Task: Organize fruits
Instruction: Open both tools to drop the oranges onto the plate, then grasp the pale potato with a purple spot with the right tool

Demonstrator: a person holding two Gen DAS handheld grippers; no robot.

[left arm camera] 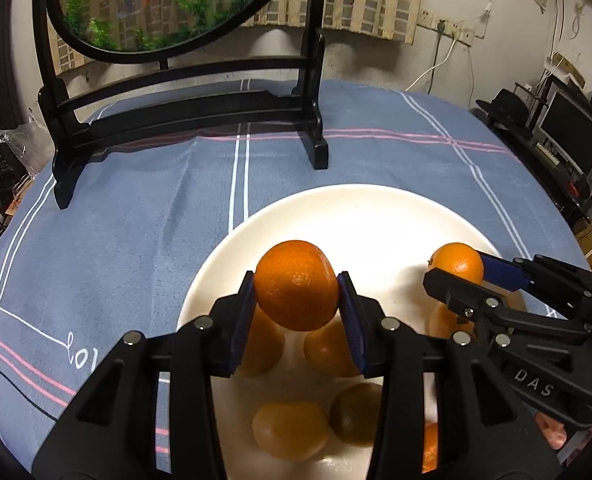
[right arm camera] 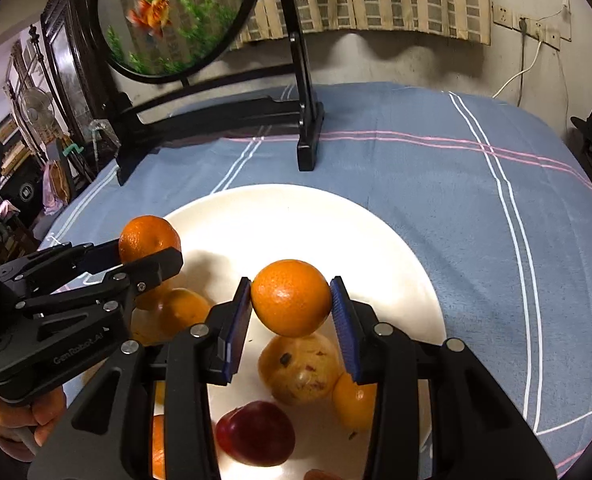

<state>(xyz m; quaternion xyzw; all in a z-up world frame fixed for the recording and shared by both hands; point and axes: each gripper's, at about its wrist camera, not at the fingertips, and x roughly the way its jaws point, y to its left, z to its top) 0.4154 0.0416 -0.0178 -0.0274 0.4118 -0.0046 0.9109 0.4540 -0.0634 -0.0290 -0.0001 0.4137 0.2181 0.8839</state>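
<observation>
My left gripper (left arm camera: 297,298) is shut on an orange (left arm camera: 296,285) and holds it above the white plate (left arm camera: 360,208). My right gripper (right arm camera: 291,300) is shut on another orange (right arm camera: 291,298), also above the plate (right arm camera: 296,208). Each gripper shows in the other's view: the right one (left arm camera: 454,272) with its orange (left arm camera: 458,262), the left one (right arm camera: 136,256) with its orange (right arm camera: 148,238). Several fruits lie on the plate below: oranges (left arm camera: 290,430), a spotted yellow fruit (right arm camera: 300,368) and a red apple (right arm camera: 256,432).
The plate sits on a blue striped cloth (left arm camera: 136,220). A black stand (left arm camera: 184,116) with a round goldfish picture (left arm camera: 156,0) stands at the back of the table. The cloth's right side (right arm camera: 496,220) lies beyond the plate. Shelves and monitors (left arm camera: 572,132) stand at the far right.
</observation>
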